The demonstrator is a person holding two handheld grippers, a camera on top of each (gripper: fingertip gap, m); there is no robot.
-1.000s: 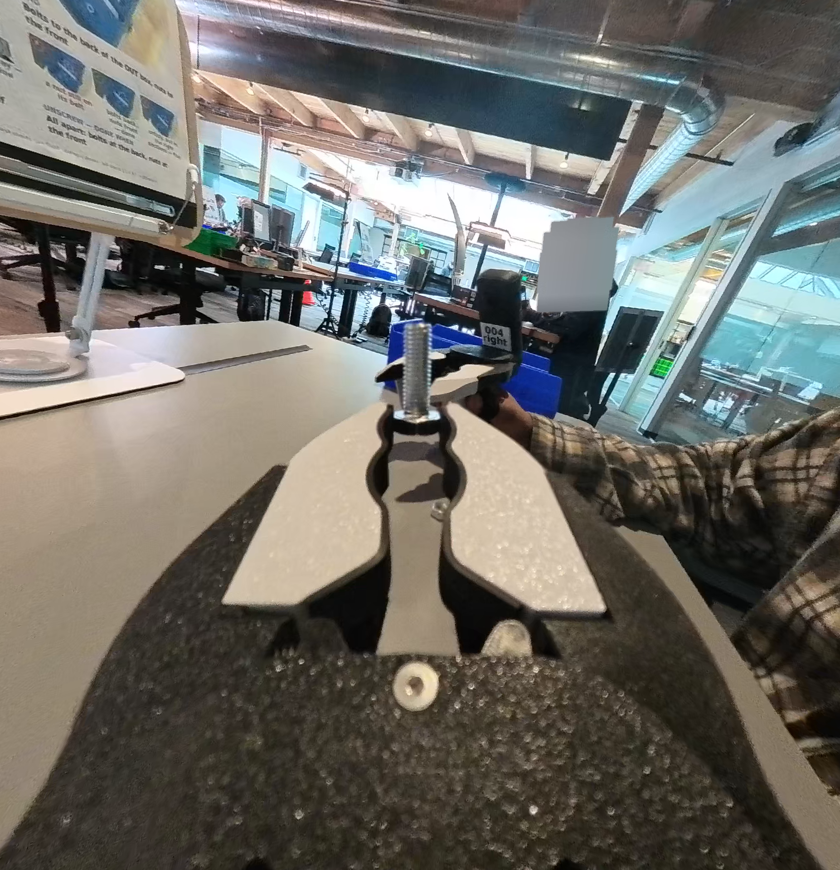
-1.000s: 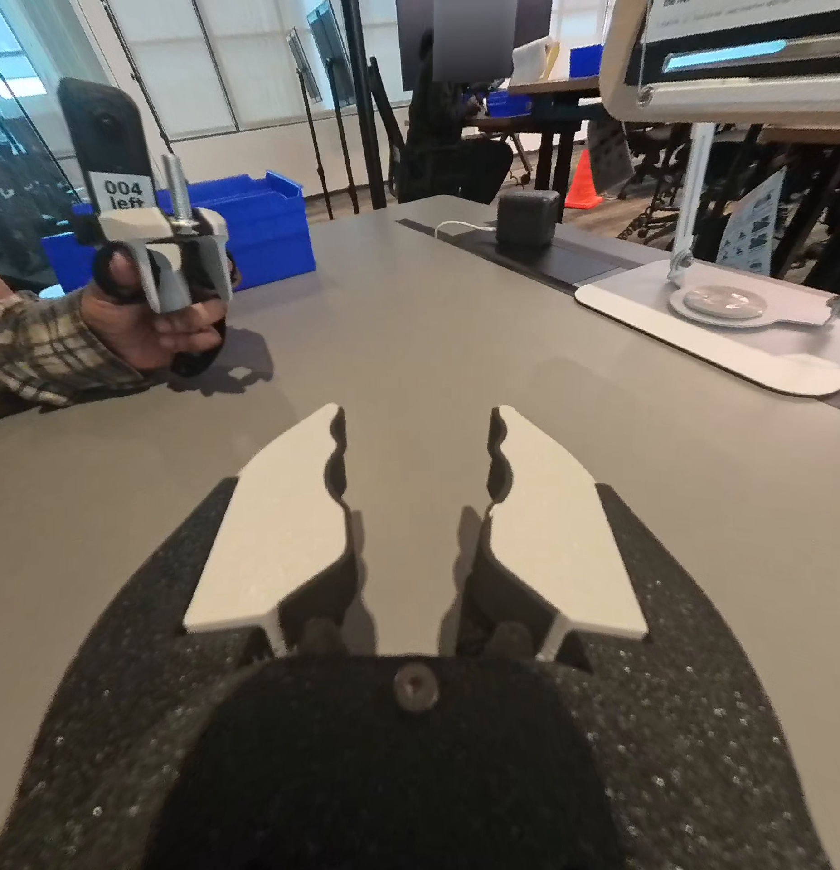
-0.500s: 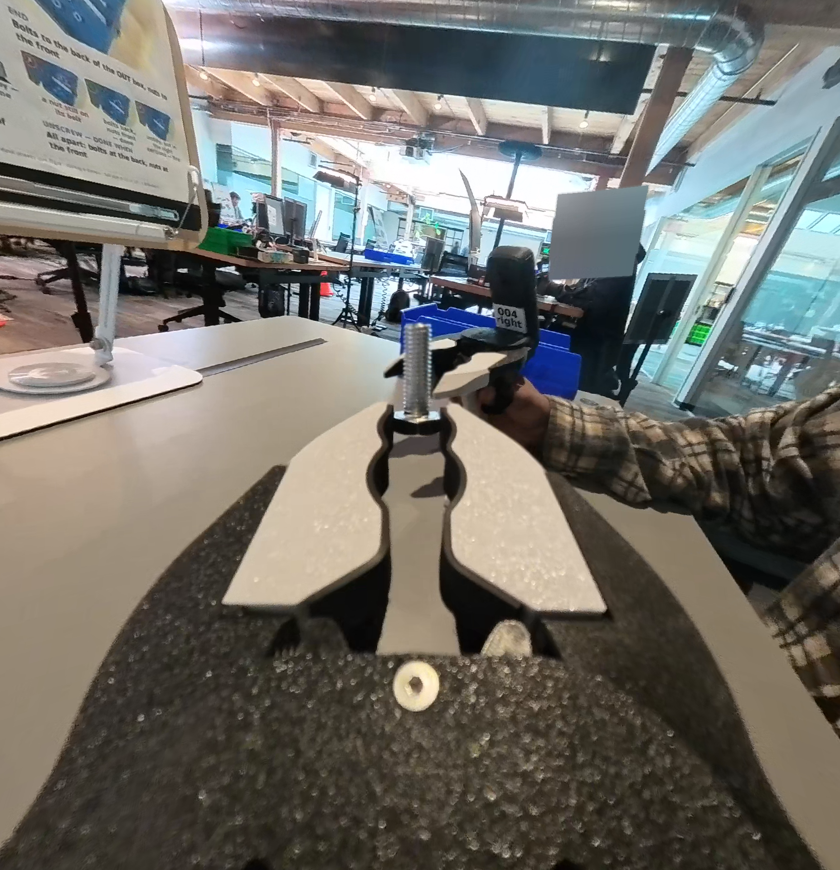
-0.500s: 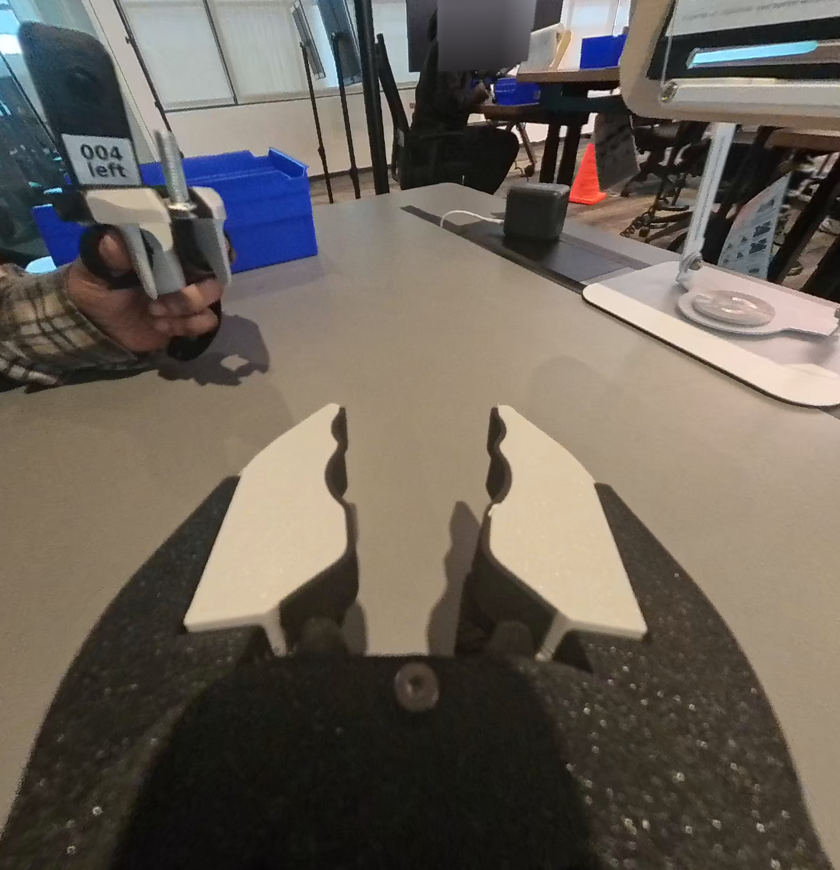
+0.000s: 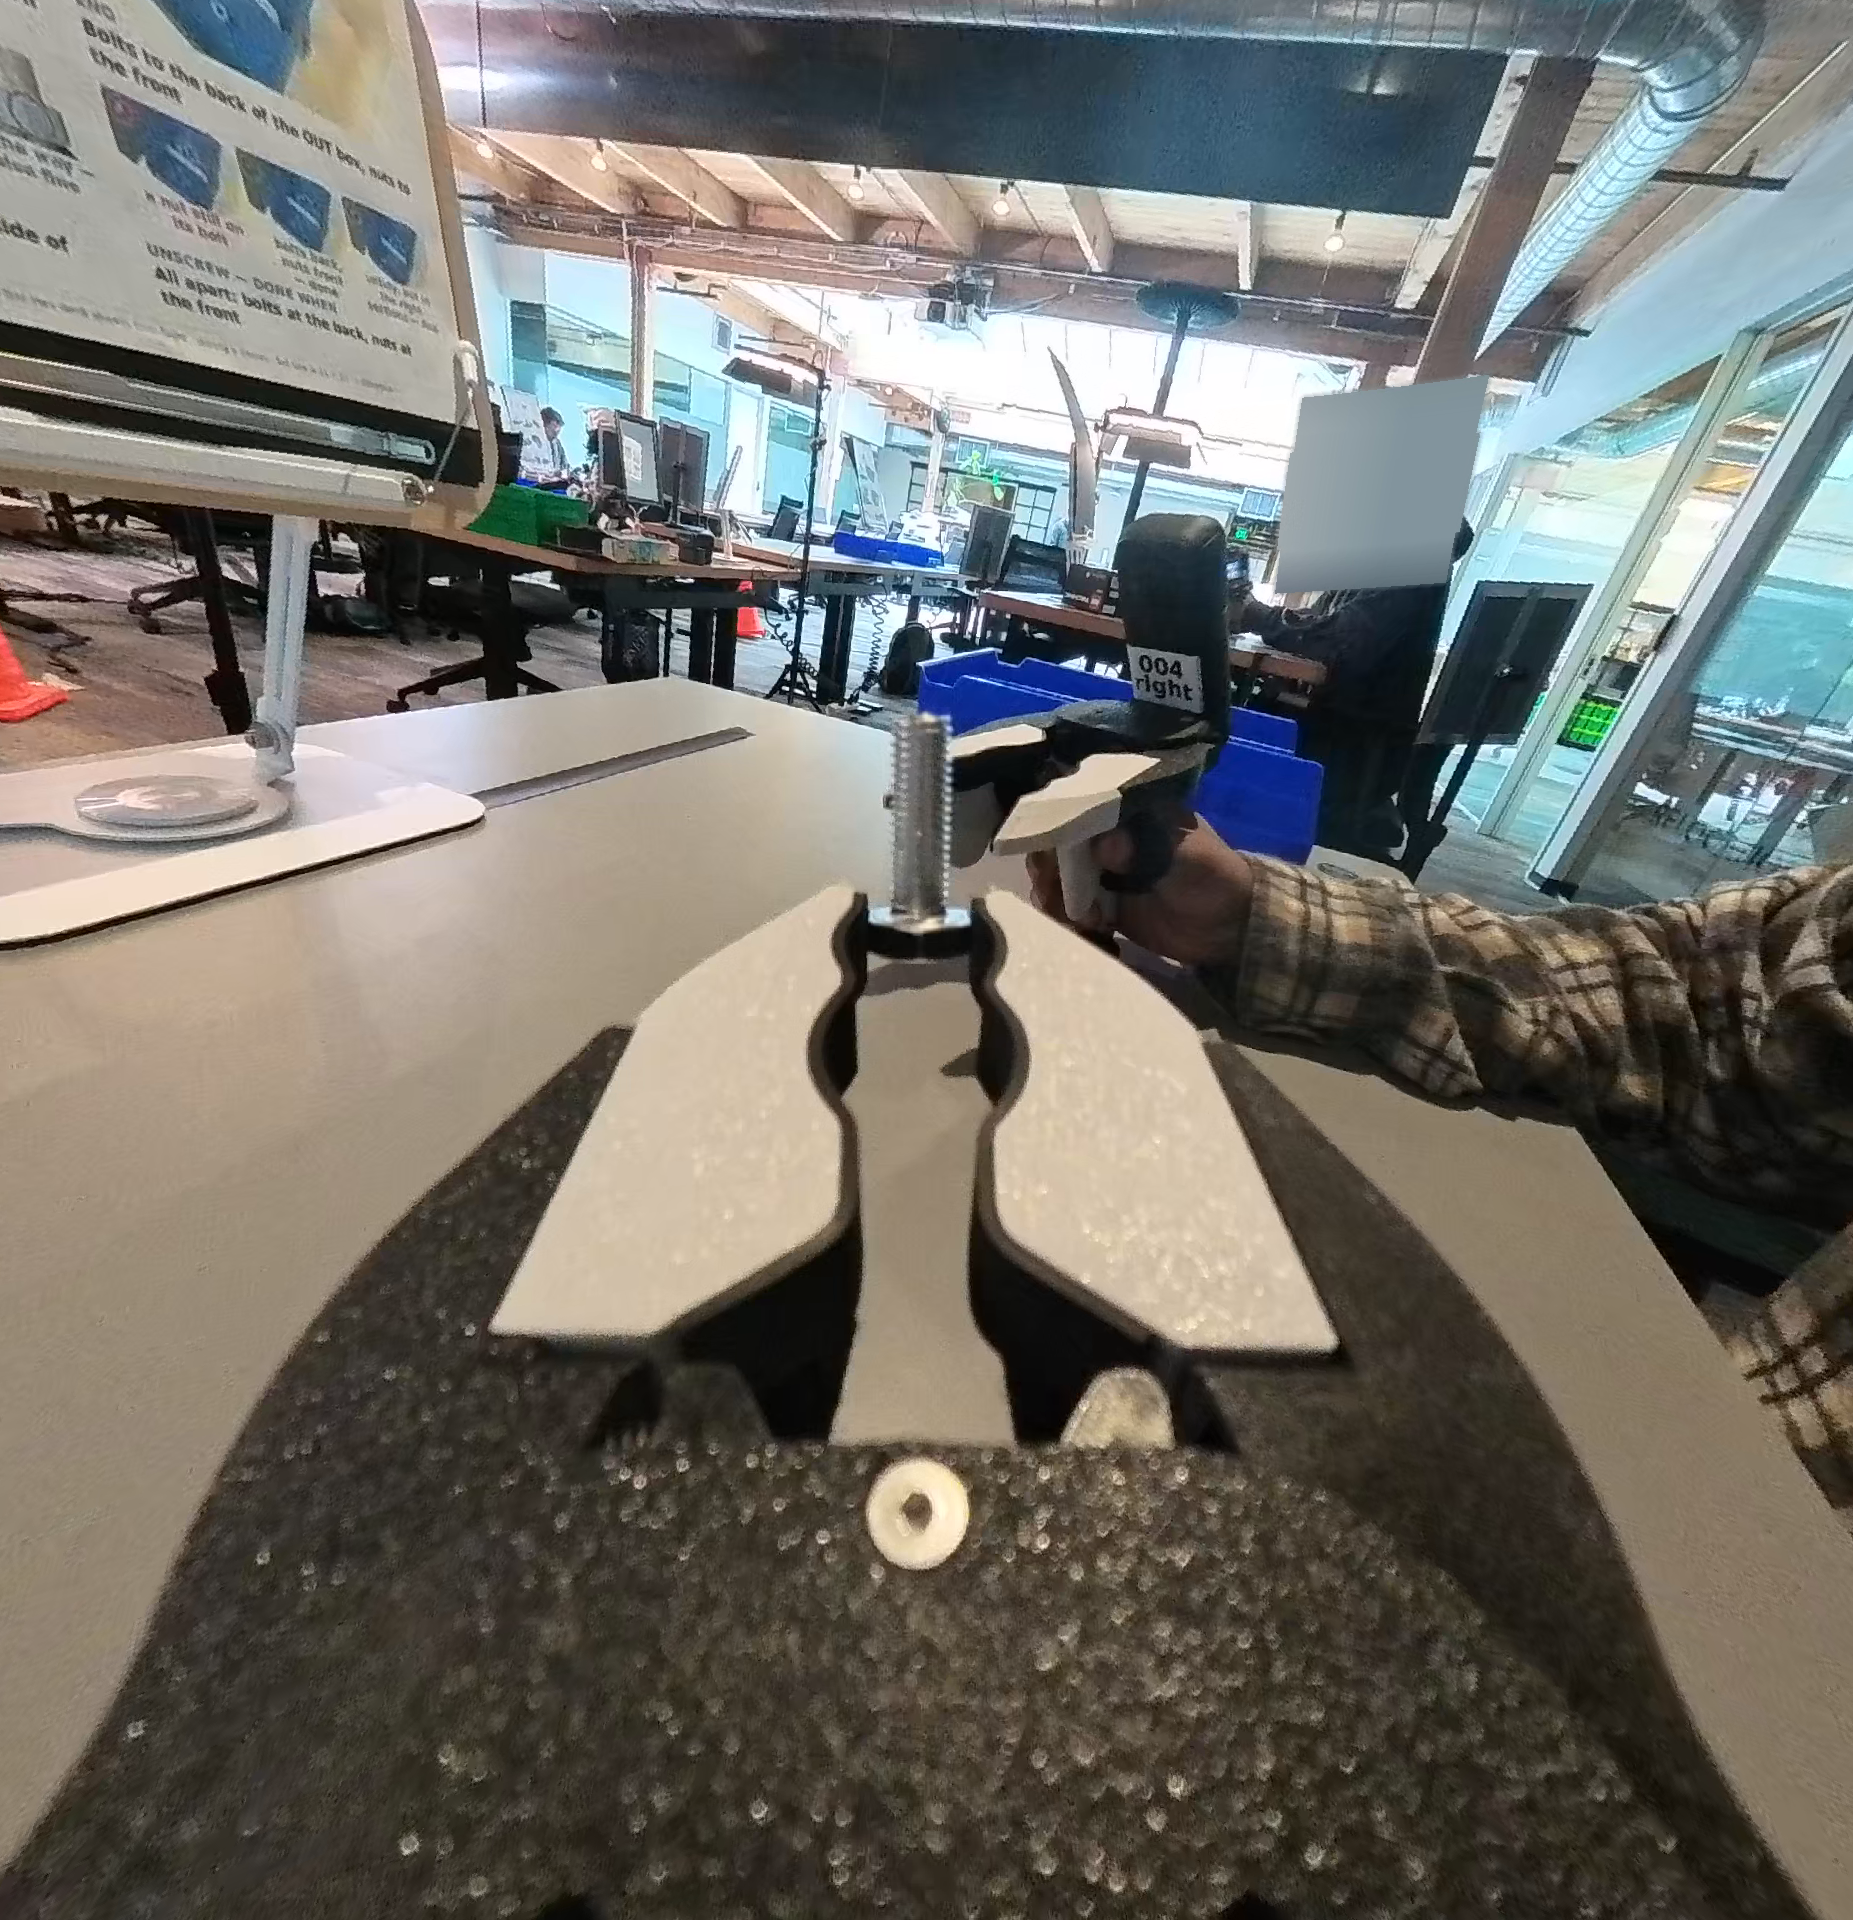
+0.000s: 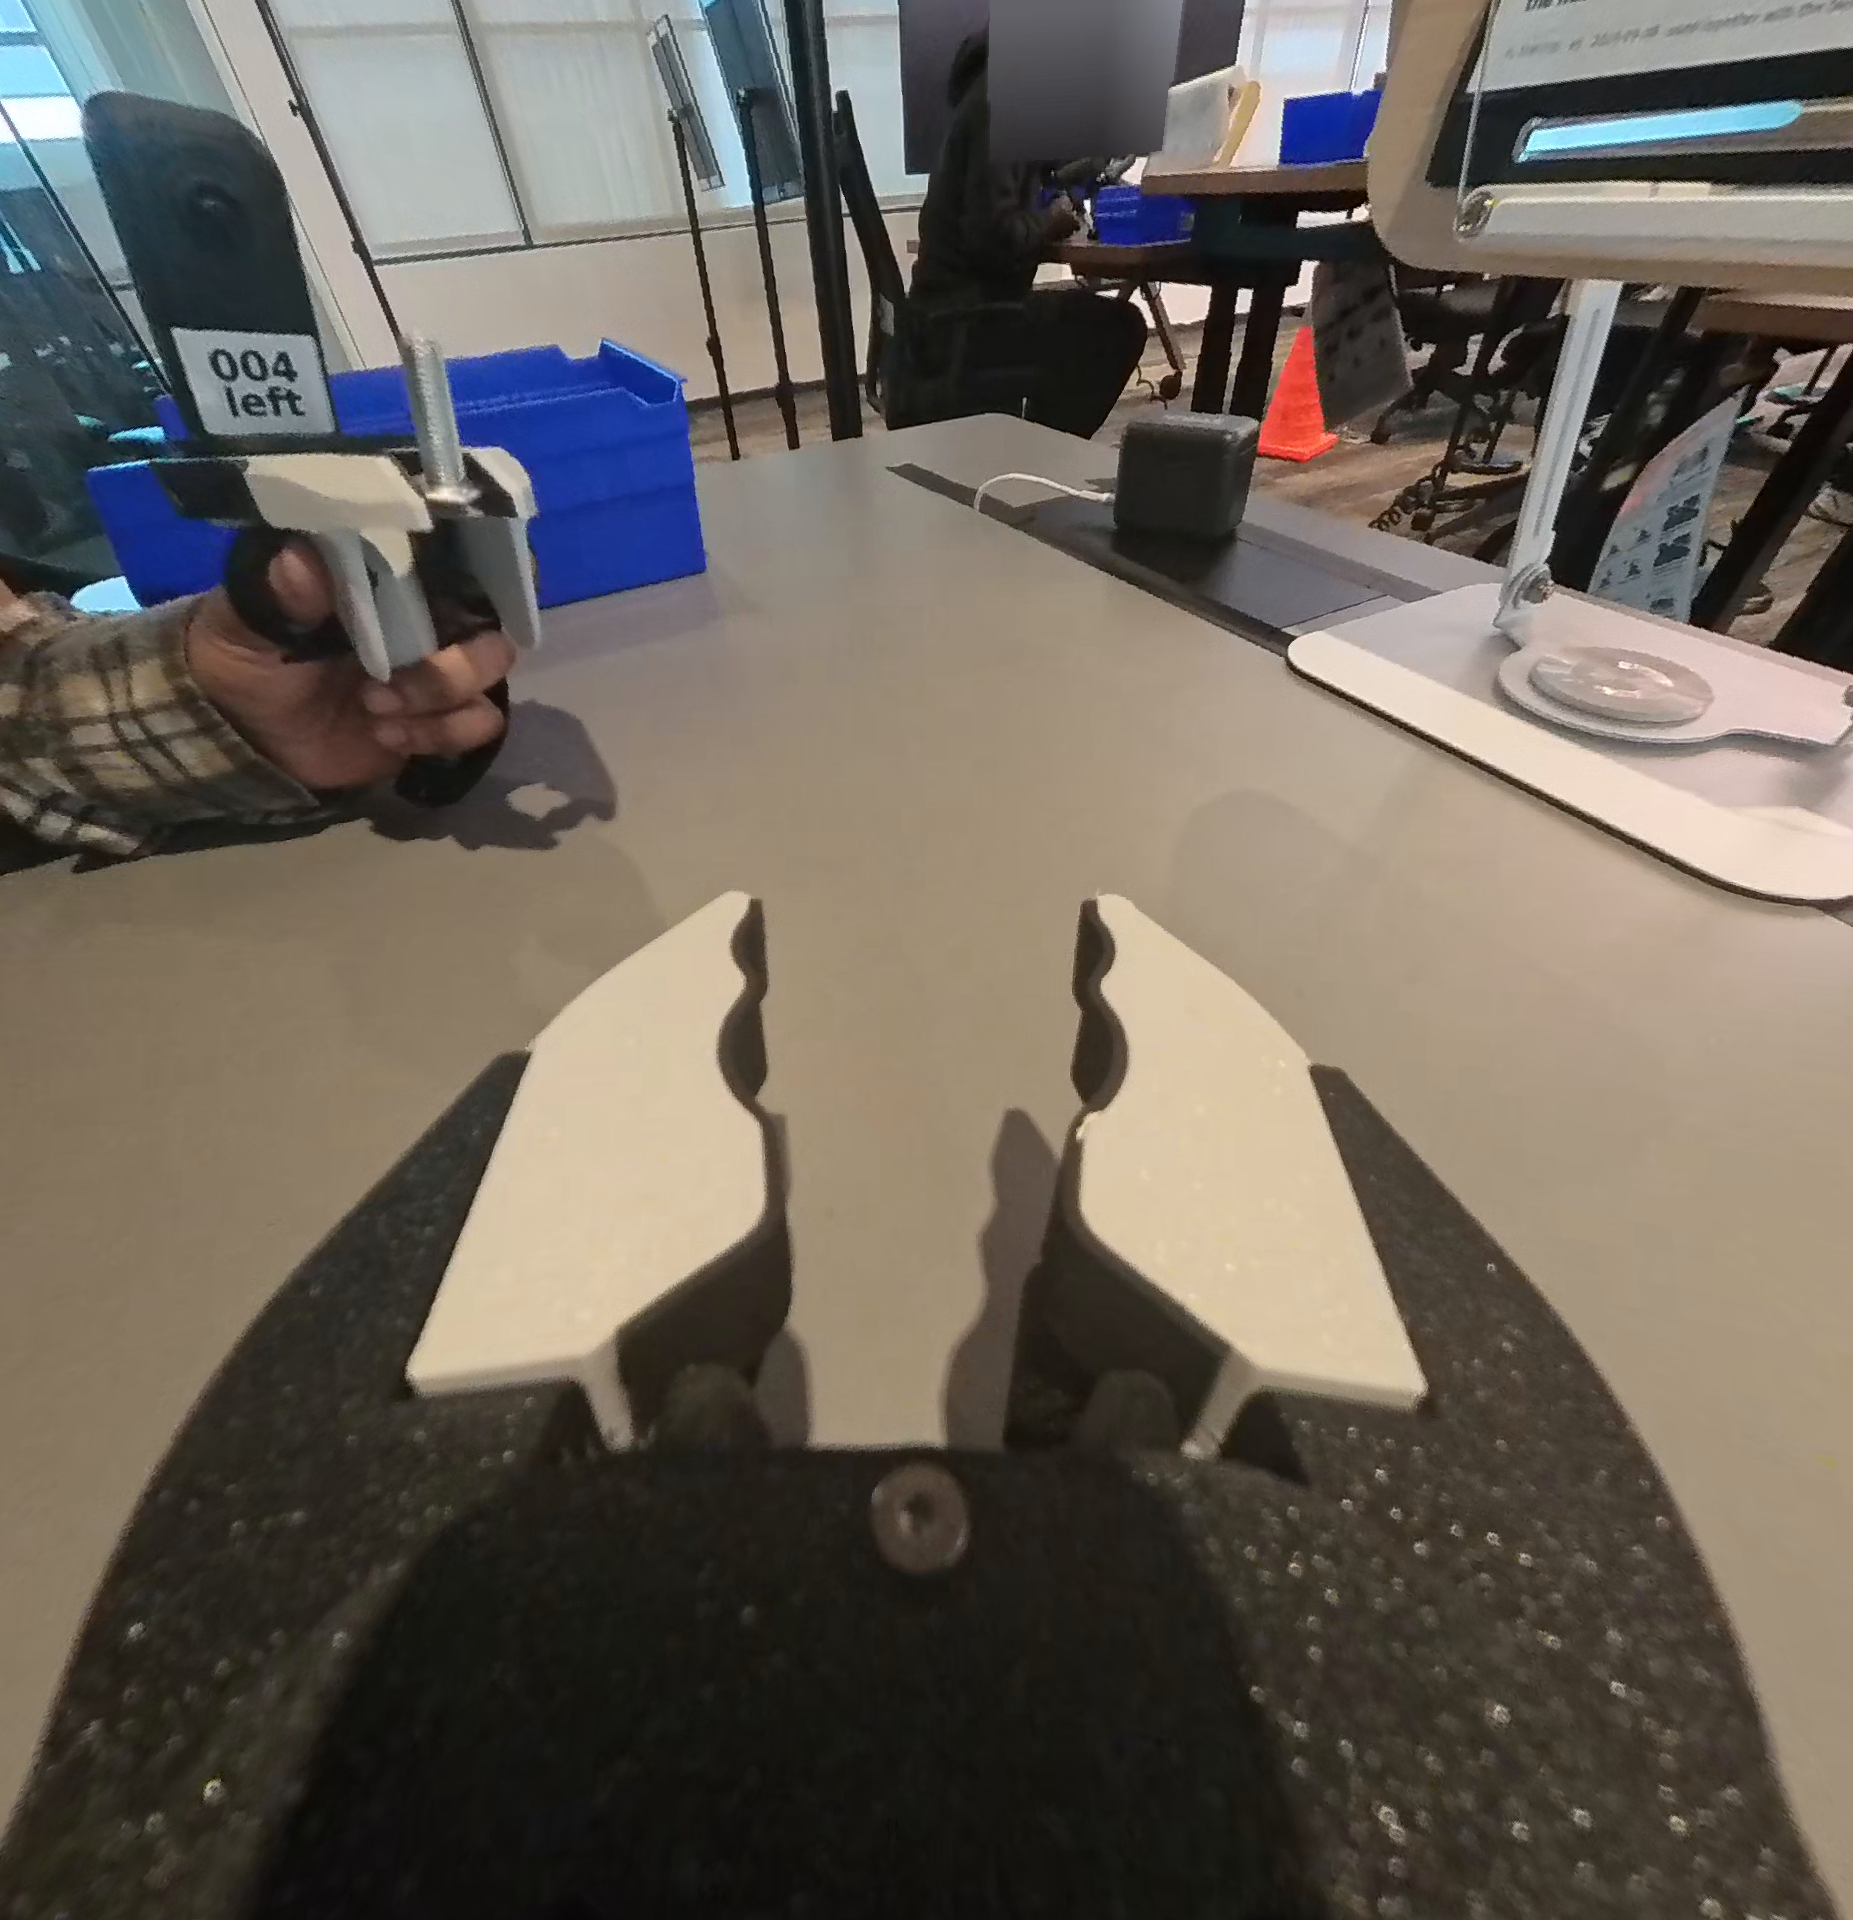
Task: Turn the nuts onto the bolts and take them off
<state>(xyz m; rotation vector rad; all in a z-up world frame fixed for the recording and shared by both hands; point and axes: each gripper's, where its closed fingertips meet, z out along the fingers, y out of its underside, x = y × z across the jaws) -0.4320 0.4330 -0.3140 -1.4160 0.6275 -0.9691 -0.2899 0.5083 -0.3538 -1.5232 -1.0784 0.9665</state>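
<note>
My left gripper [image 5: 917, 920] is shut on the head of a silver bolt [image 5: 919, 810], which stands upright with its thread pointing up. No nut shows on the thread. In the right wrist view the same left gripper [image 6: 444, 497] and bolt [image 6: 430, 416] show at the far left, held above the grey table [image 6: 953, 727]. My right gripper [image 6: 920, 914] is open and empty, low over the table. In the left wrist view it [image 5: 1047, 779] shows open just behind and right of the bolt, apart from it.
Blue bins [image 6: 589, 457] stand at the table's far edge behind the left gripper. A white stand base [image 6: 1587, 717] with an instruction board lies at the right. A dark cube [image 6: 1187, 473] with a white cable sits on a black strip at the back. Spacing between my two grippers at the tips: around 15 cm.
The two grippers have come closer to each other. The right gripper now shows larger and nearer the bolt in the left wrist view. The left gripper keeps its hold on the bolt.
</note>
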